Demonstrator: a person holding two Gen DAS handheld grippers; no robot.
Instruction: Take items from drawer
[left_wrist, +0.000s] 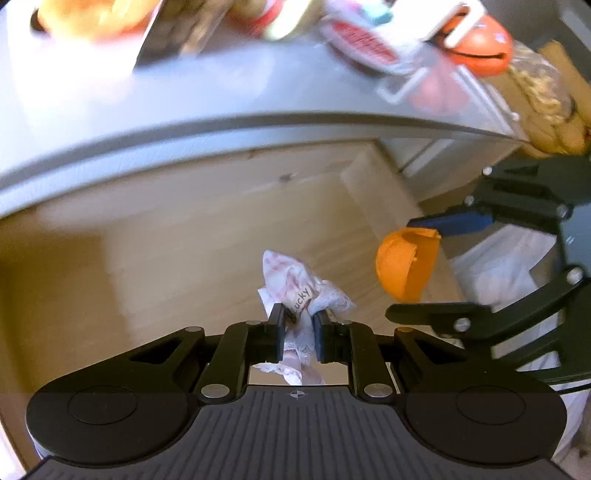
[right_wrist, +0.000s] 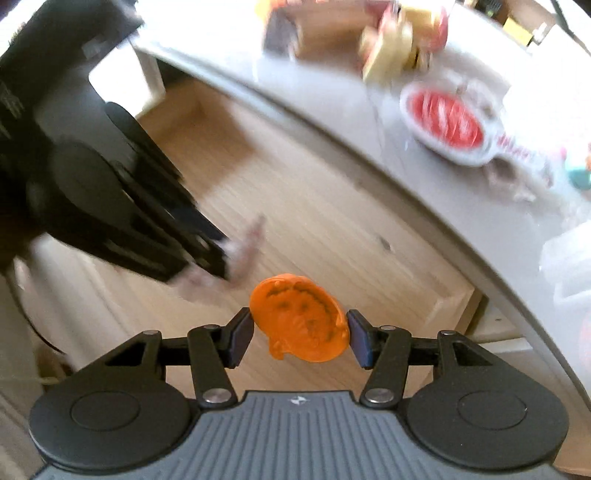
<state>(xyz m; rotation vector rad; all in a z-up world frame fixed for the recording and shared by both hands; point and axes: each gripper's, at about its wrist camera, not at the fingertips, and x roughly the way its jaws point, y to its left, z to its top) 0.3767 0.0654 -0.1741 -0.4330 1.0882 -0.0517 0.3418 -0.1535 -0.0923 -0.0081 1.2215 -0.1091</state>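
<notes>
My left gripper (left_wrist: 298, 325) is shut on a crumpled white-and-pink wrapper (left_wrist: 295, 286) with a small label, held above the open wooden drawer (left_wrist: 207, 236). To its right the right gripper (left_wrist: 417, 269) holds an orange face-shaped piece (left_wrist: 404, 267) between a blue pad above and a black finger below. In the right wrist view my right gripper (right_wrist: 300, 334) is shut on that orange piece (right_wrist: 299, 321), over the drawer's wooden bottom (right_wrist: 332, 229). The left gripper (right_wrist: 207, 254) shows blurred at the left with the wrapper (right_wrist: 243, 243).
A grey countertop (left_wrist: 207, 96) runs above the drawer, crowded with blurred items: a red-and-white round dish (right_wrist: 448, 123), an orange ball-like thing (left_wrist: 480, 44), a bag of pasta (left_wrist: 546, 96), yellow packets (right_wrist: 391, 48). White cloth (left_wrist: 506, 269) lies at the right.
</notes>
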